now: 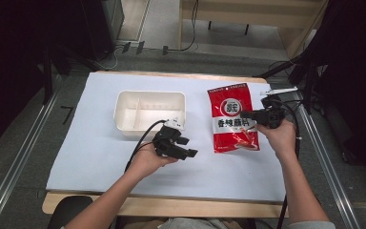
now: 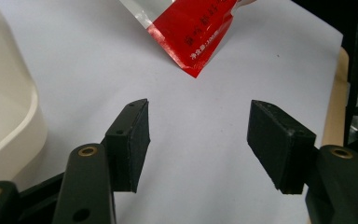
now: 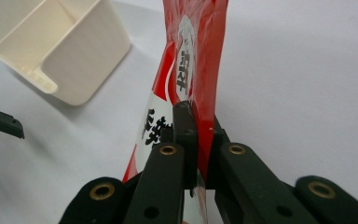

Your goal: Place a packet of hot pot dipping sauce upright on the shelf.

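Left hand (image 1: 148,160): forearm enters from the bottom edge of the high view, angled up and to the right. It holds the left gripper (image 1: 188,147) low over the white table cover (image 1: 90,157), just in front of the tub. Jaws stand wide apart with nothing between them; in the left gripper view they frame bare cover, with a corner of the packet beyond.

Right hand (image 1: 280,136): forearm rises along the right side of the table. Its right gripper (image 1: 246,116) points leftward at the packet's right edge. Jaws are closed narrow on that edge (the right gripper view shows the film pinched between the two pads).

Red packet (image 1: 232,118): flat foil sachet, red with a white band, a round emblem and dark printed characters, clear sealed margins. It lies at the right half of the cover, well apart from the tub, its gripped side lifted.

Cream plastic tub (image 1: 124,121): rectangular, open-topped, with an inner divider making compartments; sits left of centre.

Surroundings: wooden table edge (image 1: 171,206) in front, grey floor, metal rails either side, trailing black cables.
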`<state>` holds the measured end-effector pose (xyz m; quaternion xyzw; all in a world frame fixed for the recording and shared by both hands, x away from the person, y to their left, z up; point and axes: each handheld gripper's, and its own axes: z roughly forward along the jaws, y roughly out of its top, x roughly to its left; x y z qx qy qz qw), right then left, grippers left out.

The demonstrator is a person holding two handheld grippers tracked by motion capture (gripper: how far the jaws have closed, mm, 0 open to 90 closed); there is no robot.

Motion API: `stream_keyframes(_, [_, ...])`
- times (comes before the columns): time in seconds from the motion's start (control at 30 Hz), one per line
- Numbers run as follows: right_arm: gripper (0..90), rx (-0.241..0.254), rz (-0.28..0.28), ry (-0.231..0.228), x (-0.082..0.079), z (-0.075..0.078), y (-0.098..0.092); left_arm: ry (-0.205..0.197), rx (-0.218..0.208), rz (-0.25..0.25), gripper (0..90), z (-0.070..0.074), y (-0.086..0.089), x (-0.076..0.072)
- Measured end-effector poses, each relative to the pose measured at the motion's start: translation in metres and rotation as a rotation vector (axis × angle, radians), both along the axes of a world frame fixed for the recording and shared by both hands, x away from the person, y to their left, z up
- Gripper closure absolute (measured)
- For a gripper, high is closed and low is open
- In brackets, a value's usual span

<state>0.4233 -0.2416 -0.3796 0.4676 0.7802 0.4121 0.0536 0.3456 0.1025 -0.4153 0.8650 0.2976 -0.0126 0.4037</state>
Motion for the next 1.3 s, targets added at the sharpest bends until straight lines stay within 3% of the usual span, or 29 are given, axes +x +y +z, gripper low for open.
stream_keyframes(0.23, [90.0,-0.004,0.031,-0.035,-0.011,0.015,0.009,-0.036,-0.023,0.009,37.9,0.003,0.019,-0.013])
stream_keyframes(0.4, [90.0,0.009,0.043,-0.047,-0.015,0.025,0.015,-0.041,-0.041,0.016,37.6,0.004,0.033,-0.018])
stream_keyframes(0.63, [90.0,-0.014,0.066,-0.109,-0.022,0.043,0.026,-0.044,-0.049,0.025,37.5,0.001,0.045,-0.02])
stream_keyframes(0.9, [90.0,-0.037,0.063,-0.124,-0.019,0.058,0.031,-0.041,-0.064,0.031,36.2,0.003,0.052,-0.022])
stream_keyframes(1.1, [90.0,-0.036,0.091,-0.131,-0.014,0.075,0.039,-0.04,-0.081,0.032,35.6,0.002,0.057,-0.024])
stream_keyframes(1.3, [90.0,-0.029,0.119,-0.138,-0.009,0.092,0.051,-0.041,-0.06,0.029,34.8,0.002,0.061,-0.024])
